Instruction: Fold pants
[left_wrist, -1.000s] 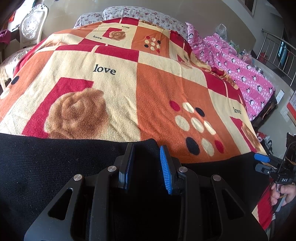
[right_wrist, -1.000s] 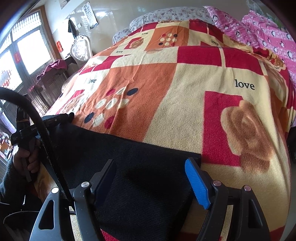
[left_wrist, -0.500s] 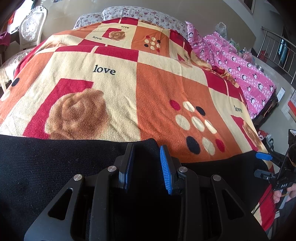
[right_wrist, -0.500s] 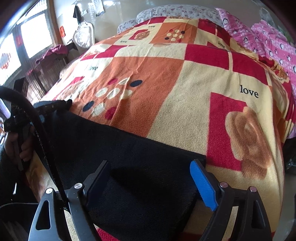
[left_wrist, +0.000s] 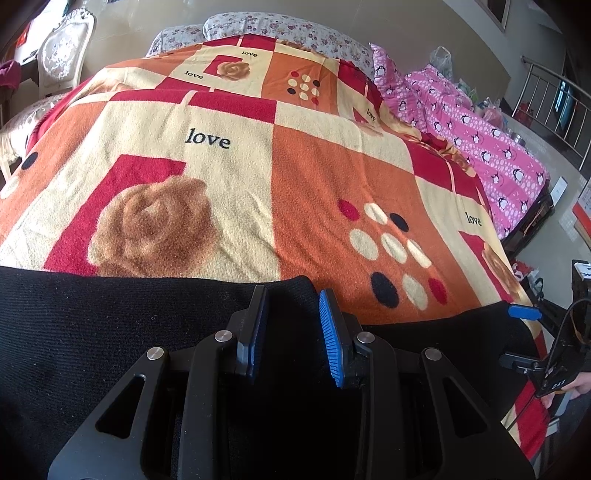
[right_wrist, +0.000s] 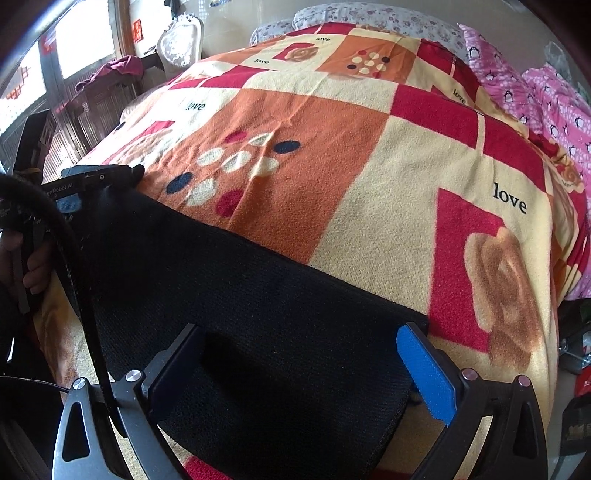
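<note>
The black pants (left_wrist: 110, 332) lie flat along the near edge of a bed covered by a patchwork fleece blanket (left_wrist: 229, 177) in orange, cream and red, printed with roses and the word "love". The left gripper (left_wrist: 291, 321) sits low on the cloth with its jaws narrowly parted; black fabric lies between the blue pads (left_wrist: 330, 343), but whether they actually pinch a fold I cannot tell. The right gripper (right_wrist: 299, 365) hovers over the squared end of the pants (right_wrist: 258, 314), and its jaws have just been opening to their full spread, with the cloth below them and neither pad pressing on it. Judging from the neat straight edge and doubled-looking end, at least one fold seems done and just let go on the right side. What likely remains is folding the long strip across its length into a compact stack, then releasing.
</note>
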